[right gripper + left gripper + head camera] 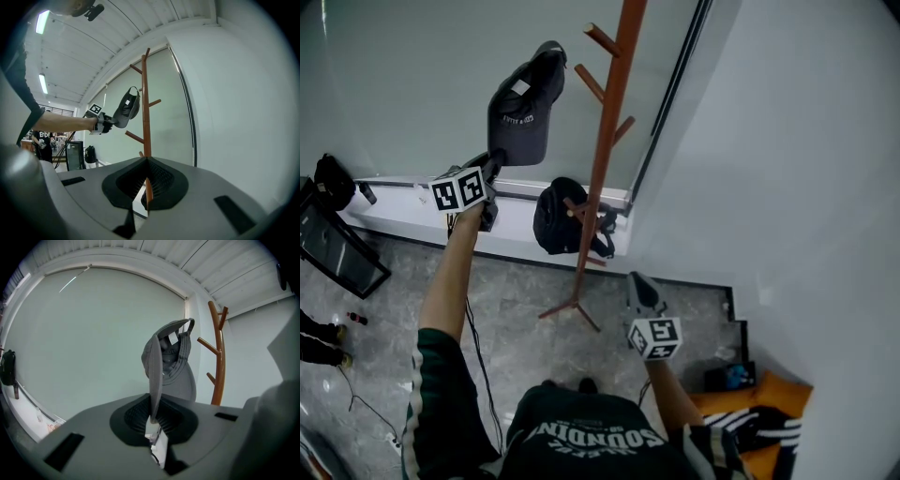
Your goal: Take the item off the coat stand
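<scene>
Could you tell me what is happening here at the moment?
A person is taking a grey cap off the wooden coat stand. The left gripper has its fingers shut on the cap's brim and holds it up, clear of the pegs. The right gripper is held lower, fingers together, holding nothing. A dark item hangs on a lower peg.

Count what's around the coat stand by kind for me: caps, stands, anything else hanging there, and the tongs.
Grey cap, off the stand, brim gripped in the left tongs: 1
Black item hanging low on the stand: 1
Coat stand: 1
Tongs, left and right tongs: 2
Total: 5
</scene>
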`<state>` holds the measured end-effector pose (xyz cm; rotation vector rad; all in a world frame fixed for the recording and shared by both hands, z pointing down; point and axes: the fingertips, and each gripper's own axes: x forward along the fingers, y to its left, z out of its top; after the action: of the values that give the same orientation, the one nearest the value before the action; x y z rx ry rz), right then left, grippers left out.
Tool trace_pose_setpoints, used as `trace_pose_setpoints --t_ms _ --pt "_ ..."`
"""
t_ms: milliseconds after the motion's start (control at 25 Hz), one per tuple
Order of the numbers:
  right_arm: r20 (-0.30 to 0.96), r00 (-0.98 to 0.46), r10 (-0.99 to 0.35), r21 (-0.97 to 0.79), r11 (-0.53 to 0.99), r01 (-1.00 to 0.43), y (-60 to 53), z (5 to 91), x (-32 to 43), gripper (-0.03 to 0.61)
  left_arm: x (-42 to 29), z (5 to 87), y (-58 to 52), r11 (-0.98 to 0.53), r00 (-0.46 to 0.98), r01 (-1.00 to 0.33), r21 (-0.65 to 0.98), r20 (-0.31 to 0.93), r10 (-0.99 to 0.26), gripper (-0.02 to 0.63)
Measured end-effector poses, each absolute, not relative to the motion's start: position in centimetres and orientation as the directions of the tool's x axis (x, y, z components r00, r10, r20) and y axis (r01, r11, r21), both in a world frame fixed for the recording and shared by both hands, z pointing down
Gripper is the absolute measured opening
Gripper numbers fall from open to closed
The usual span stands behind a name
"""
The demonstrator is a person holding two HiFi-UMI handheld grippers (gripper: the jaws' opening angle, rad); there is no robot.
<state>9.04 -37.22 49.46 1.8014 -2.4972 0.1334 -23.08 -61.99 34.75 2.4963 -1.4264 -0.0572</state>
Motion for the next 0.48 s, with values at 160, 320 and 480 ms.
trace_pose_setpoints --t_ms 160,320,480 --pt "0.097 -0.334 -0.938 -0.007 0.335 -0.942 -37.2 49.2 8.5 -0.002 -24.3 36.0 -60.1 -0.493 0.524 -0.838 0.234 0.096 -0.846 0.014" --pt "0.101 -0.356 -0.929 -0.006 0.358 -0.934 -37.3 49.1 7.7 -0.002 -25.6 38.0 -57.5 -0.482 0.514 -0.847 0.224 0.114 -0.85 0.014" --pt "0.099 -0.385 -0.918 -0.011 0.386 -0.923 -37.6 49.1 6.8 -0.002 -26.3 39.9 -54.7 -0.482 0.509 -0.855 0.192 0.132 -0.851 0.014"
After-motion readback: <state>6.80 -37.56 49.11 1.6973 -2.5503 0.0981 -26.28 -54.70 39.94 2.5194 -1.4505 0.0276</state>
